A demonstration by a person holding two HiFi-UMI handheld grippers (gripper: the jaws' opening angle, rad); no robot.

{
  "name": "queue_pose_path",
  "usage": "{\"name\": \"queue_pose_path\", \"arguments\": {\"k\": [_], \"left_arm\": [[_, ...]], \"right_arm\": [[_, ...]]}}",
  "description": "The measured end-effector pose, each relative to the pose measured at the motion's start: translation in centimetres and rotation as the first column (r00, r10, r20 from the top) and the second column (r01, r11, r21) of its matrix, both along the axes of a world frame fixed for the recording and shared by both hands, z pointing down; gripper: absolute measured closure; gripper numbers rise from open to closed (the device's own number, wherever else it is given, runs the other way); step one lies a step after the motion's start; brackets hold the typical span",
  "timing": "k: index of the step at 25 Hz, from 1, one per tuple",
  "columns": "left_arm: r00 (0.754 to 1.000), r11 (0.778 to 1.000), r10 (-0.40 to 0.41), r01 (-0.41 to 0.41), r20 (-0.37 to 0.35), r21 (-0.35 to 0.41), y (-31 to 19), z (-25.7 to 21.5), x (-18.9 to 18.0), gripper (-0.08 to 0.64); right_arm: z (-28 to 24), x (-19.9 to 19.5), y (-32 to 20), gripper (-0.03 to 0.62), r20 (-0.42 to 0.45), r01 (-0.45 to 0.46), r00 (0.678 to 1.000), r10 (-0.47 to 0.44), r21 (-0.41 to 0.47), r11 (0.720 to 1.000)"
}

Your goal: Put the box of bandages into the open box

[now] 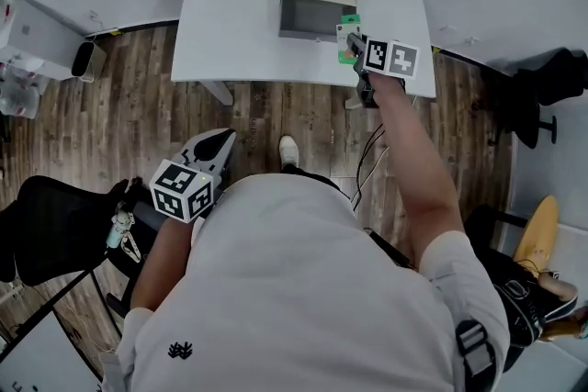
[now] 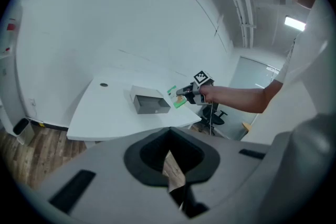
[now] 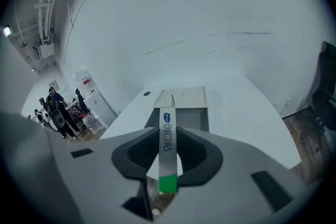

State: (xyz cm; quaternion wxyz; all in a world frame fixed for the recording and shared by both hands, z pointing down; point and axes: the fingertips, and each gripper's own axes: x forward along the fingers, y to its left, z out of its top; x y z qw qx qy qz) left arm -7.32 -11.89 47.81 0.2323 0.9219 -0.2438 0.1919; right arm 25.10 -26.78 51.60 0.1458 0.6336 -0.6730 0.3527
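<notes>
The right gripper reaches out over the white tabletop. Its jaws are closed on a slim white box of bandages with blue print and a green end. The box is held edge-on, with the pads pressing its two broad faces. In the head view it hangs above the tabletop, just beside the near right corner of the open grey box, and is not inside it. In the right gripper view the bandage box lines up with the open box's dark interior, and the open box's pale cardboard flap lies folded back on its far side. The open box sits on the far middle of the tabletop.

The left gripper is well back from the tabletop, low at the person's near left over the wooden plank floor. Its jaws meet at the tips with nothing between them.
</notes>
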Motion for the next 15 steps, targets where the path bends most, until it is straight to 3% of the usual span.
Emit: {"name": "queue_pose_path", "arguments": {"k": [15], "left_arm": [[0.983, 0.985, -0.172, 0.171, 0.064, 0.008, -3.6, 0.0, 0.8, 0.557]], "right_arm": [[5.4, 4.7, -8.7, 0.499, 0.046, 0.007, 0.999, -0.003, -0.074, 0.997]]}}
